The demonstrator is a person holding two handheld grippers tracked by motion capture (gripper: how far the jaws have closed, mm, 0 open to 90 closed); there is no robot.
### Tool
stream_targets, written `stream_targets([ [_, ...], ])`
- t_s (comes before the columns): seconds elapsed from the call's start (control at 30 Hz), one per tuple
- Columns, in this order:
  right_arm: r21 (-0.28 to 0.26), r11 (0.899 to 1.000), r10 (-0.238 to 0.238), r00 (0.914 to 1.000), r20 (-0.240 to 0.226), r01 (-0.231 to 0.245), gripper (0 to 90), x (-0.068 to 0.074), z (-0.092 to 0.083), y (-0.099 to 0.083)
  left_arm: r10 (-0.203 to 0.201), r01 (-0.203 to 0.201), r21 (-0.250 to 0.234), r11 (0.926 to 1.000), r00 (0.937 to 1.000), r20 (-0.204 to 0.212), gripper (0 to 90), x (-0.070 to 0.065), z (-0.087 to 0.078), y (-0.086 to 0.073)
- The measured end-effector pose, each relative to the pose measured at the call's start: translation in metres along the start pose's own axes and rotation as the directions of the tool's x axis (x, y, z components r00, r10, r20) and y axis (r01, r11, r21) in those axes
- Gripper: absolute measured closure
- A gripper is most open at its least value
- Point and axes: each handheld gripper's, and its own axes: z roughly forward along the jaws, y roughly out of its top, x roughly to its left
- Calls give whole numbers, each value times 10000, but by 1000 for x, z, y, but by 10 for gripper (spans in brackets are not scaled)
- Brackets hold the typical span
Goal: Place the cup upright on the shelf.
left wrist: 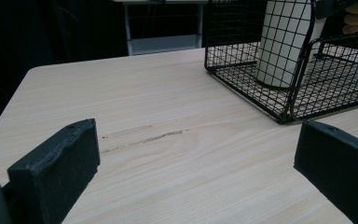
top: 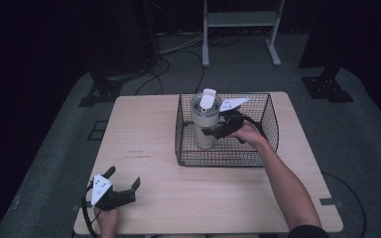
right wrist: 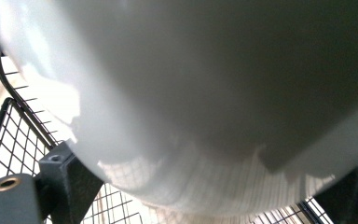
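Note:
A tall white tumbler (top: pixel 203 130) with a flip lid stands upright in the left half of a black wire basket (top: pixel 273 119) on the table's far middle. My right gripper (top: pixel 217 126) reaches into the basket from the right, with its jaws closed on the tumbler's side. In the right gripper view the tumbler (right wrist: pixel 191 93) spans the whole space between both jaws, above the basket's mesh (right wrist: pixel 9 140). My left gripper (top: pixel 124 177) rests open near the table's front left corner. In its own view the left gripper (left wrist: pixel 196 163) holds nothing, and the tumbler (left wrist: pixel 279 46) and basket (left wrist: pixel 242 79) stand farther off.
The light wooden table (top: pixel 144 134) has bare surface left of and in front of the basket. A faint scuff mark (left wrist: pixel 144 137) lies ahead of the left gripper. A metal stand (top: pixel 240 29) and cables are on the floor beyond the table.

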Motion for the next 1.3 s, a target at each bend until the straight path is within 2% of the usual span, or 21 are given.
stream_targets([
  [0.97, 92, 10000, -39, 9997, 244, 36, 85, 4, -8, 1, -31, 31, -69, 10000, 10000, -5, 0, 0, -1, 0],
  [1.3, 16, 10000, -4, 9985, 546, 3, 88, 6, -24, -1, 10, -10, -14, 10000, 10000, -17, 0, -1, 0, 0],
])
